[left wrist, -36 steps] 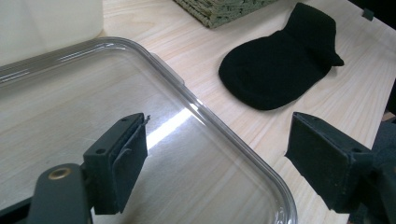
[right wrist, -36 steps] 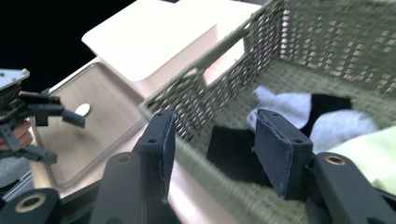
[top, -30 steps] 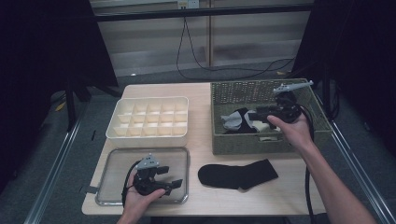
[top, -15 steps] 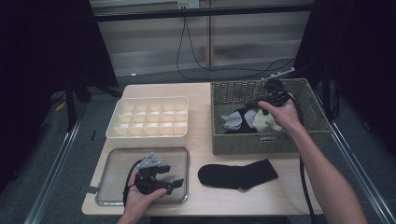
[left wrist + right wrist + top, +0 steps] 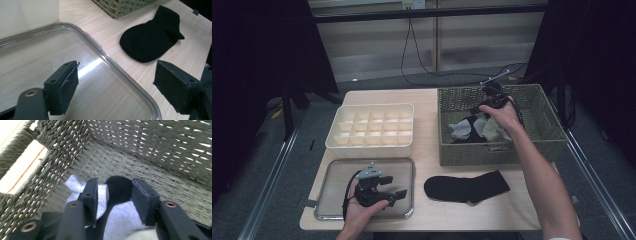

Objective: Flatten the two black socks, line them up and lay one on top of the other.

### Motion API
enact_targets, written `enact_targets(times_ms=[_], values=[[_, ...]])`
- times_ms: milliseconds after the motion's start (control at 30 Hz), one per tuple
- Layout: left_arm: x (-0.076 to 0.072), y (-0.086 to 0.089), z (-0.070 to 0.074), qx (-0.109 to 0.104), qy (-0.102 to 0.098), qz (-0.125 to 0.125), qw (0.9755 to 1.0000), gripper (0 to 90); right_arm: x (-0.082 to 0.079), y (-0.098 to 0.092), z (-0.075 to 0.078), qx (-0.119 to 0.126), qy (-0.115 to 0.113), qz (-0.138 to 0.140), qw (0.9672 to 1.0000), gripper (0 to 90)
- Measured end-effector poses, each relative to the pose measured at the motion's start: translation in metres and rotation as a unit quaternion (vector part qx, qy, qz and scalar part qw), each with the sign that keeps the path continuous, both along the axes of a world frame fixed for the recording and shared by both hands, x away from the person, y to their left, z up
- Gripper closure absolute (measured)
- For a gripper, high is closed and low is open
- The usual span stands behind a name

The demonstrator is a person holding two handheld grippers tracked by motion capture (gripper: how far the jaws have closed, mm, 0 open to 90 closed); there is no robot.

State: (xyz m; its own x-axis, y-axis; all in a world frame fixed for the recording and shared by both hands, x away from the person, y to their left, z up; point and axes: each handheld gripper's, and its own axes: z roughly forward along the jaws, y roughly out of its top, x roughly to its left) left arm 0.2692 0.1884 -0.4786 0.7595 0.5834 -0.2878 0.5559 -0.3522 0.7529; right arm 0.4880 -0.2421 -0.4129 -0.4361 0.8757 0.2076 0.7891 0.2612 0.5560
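Note:
My right gripper (image 5: 476,114) reaches down into the green wicker basket (image 5: 492,155). In the right gripper view its jaws (image 5: 115,195) have just been closing and stand around the top of a black sock (image 5: 119,187), which lies among grey socks (image 5: 122,220). The pads do not visibly press on it. My left gripper (image 5: 396,186) rests over the clear plastic tray (image 5: 337,180), open, with nothing between its fingers (image 5: 117,85). Another black sock (image 5: 467,187) lies flat on the table in front of the basket, also seen past the tray's rim (image 5: 150,42).
A cream divided organiser box (image 5: 372,127) stands behind the tray at the back left. The basket holds several socks in grey, black and pale tones (image 5: 462,129). The wooden table ends close behind the basket, with dark floor and cables beyond.
My right hand has moved leftward and down inside the basket onto the pile of socks, and its jaws have narrowed. The left hand and gripper have stayed over the tray.

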Motion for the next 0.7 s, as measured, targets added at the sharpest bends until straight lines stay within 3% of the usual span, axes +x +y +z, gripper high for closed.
enact_targets(times_ms=[333,467,700], values=[[0.000,0.001,-0.001,-0.001,0.002,0.000,1.0000,19.6,0.025,0.009,-0.021,-0.040,0.037,-0.006,0.9985,58.6],[0.001,0.003,-0.001,-0.002,0.002,0.002,1.0000,19.3,0.032,0.009,-0.028,-0.045,0.047,-0.017,0.9977,60.2],[0.004,0.002,-0.003,0.005,0.008,0.003,1.0000,18.6,0.034,0.012,-0.044,-0.055,0.068,-0.016,0.9961,59.5]])
